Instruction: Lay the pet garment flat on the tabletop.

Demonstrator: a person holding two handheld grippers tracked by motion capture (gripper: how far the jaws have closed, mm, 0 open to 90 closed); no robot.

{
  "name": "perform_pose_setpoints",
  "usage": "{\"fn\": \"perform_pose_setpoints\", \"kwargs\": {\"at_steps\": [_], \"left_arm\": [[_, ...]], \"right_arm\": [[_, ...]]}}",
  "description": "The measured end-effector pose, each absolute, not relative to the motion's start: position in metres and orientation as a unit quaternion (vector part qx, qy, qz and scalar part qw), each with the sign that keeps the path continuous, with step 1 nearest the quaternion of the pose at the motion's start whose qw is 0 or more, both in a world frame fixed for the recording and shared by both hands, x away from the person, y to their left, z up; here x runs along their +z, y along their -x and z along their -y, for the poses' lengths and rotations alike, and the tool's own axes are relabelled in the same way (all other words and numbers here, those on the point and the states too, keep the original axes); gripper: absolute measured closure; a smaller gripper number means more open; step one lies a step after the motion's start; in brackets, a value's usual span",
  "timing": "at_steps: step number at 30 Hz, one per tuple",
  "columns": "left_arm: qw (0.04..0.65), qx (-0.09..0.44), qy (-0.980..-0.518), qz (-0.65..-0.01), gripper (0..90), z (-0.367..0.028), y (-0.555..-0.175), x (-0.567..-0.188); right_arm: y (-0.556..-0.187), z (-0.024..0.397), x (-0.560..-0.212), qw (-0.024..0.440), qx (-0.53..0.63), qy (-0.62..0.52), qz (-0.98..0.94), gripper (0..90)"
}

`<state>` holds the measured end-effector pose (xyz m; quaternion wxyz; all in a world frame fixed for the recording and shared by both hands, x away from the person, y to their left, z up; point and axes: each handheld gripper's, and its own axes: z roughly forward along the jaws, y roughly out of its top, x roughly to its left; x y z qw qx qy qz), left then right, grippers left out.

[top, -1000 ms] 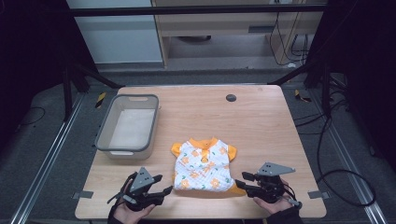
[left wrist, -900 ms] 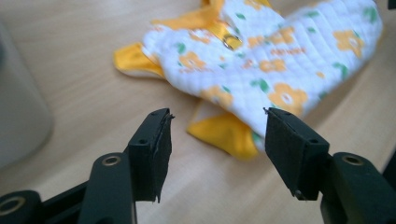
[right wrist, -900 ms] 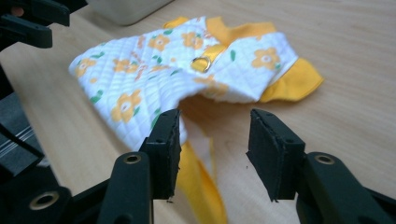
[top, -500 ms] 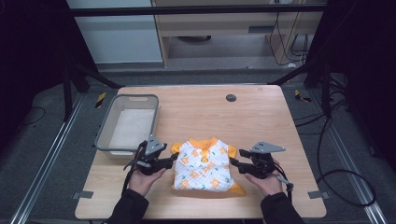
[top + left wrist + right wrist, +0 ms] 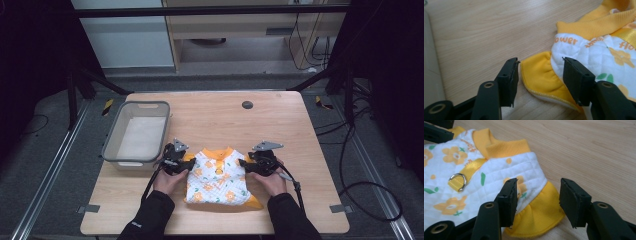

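Wooden table point(image 5: 300, 130), flowered garment point(image 5: 218, 176) flat

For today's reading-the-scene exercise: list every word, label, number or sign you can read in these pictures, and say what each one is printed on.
"flower" – orange print on the white quilted cloth of the garment, near its yellow collar, left gripper view.
A second orange word beside it is turned and only partly readable; it looks like the same word.
"flo..." – a third print, cut off at the picture's edge.
Orange lettering by the collar in the right gripper view is too blurred to read.
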<state>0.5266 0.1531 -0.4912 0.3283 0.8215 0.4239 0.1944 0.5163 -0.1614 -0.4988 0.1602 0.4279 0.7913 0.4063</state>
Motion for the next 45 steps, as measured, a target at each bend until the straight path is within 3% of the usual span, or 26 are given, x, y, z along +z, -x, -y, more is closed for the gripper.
{"fn": "perform_pose_setpoints", "kwargs": {"at_steps": [4, 10, 14, 21, 27, 34, 39, 41, 42, 43, 44, 45], "left_arm": [[0.335, 0.178, -0.819, -0.430, 52.8, -0.152, -0.527, -0.493], [0.336, 0.171, -0.822, -0.427, 72.4, -0.146, -0.523, -0.493], [0.338, 0.163, -0.820, -0.433, 80.8, -0.144, -0.523, -0.492], [0.358, 0.177, -0.810, -0.429, 87.4, -0.149, -0.516, -0.487], [0.409, 0.203, -0.791, -0.407, 88.1, -0.159, -0.501, -0.452], [0.456, 0.264, -0.762, -0.377, 88.1, -0.160, -0.494, -0.397], [0.465, 0.293, -0.733, -0.400, 85.5, -0.155, -0.518, -0.377], [0.459, 0.307, -0.719, -0.423, 68.2, -0.154, -0.529, -0.378], [0.459, 0.307, -0.719, -0.423, 58.8, -0.154, -0.529, -0.378], [0.459, 0.301, -0.715, -0.434, 58.8, -0.155, -0.534, -0.379], [0.462, 0.289, -0.715, -0.439, 50.6, -0.159, -0.535, -0.382], [0.463, 0.288, -0.716, -0.435, 48.5, -0.161, -0.534, -0.385]], "right_arm": [[-0.517, 0.159, -0.503, 0.158, 0.393, -0.427, -0.799, 55.0], [-0.516, 0.155, -0.501, 0.157, 0.379, -0.417, -0.811, 70.9], [-0.515, 0.154, -0.500, 0.148, 0.380, -0.420, -0.811, 79.7], [-0.509, 0.154, -0.491, 0.161, 0.395, -0.414, -0.804, 82.7], [-0.495, 0.151, -0.458, 0.183, 0.450, -0.377, -0.789, 82.8], [-0.490, 0.144, -0.416, 0.240, 0.499, -0.345, -0.758, 82.8], [-0.511, 0.141, -0.399, 0.314, 0.498, -0.366, -0.720, 79.9], [-0.525, 0.140, -0.402, 0.322, 0.471, -0.383, -0.727, 71.6], [-0.525, 0.140, -0.402, 0.322, 0.471, -0.383, -0.727, 71.6], [-0.530, 0.140, -0.405, 0.328, 0.456, -0.391, -0.729, 68.7], [-0.533, 0.143, -0.410, 0.338, 0.449, -0.398, -0.725, 64.1], [-0.532, 0.145, -0.411, 0.336, 0.451, -0.398, -0.725, 62.6]]}}
